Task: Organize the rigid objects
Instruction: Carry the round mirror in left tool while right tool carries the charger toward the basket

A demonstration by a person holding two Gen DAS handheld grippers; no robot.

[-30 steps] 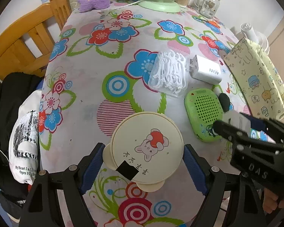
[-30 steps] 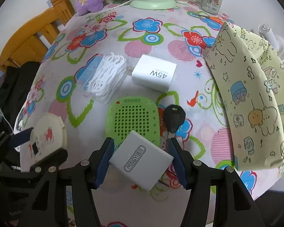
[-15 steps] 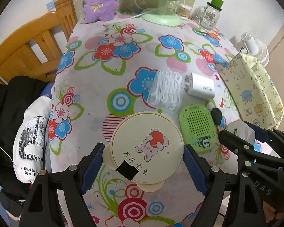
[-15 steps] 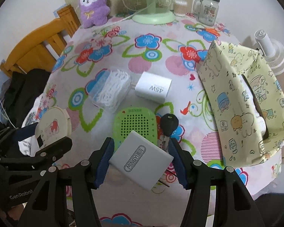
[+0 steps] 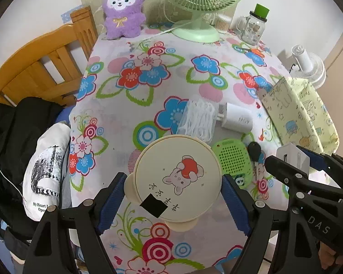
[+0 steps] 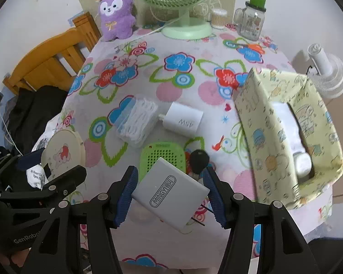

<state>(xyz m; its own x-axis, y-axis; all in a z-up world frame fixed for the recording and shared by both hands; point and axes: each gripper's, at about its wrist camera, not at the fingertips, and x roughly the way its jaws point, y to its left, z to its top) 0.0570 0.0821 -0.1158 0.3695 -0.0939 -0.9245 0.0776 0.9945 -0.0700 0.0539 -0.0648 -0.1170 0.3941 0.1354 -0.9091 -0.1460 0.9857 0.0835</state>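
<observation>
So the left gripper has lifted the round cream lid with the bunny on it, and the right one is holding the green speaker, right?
Not quite. The right gripper holds a white charger block, as the right wrist view shows; the green speaker lies on the table below. The left gripper does hold the round cream lid.

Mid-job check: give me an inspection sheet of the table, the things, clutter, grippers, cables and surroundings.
Surface: table under a flowered cloth.
Job's things: round box in left gripper; grey charger in right gripper; white charger, floss picks, green speaker, black key on the cloth; yellow fabric bin at right.
Clutter: green fan, purple plush, glass jar.
Grippers: both closed on their loads.
Cables: fan cord.
Surroundings: wooden chair, dark clothes, white fan.
</observation>
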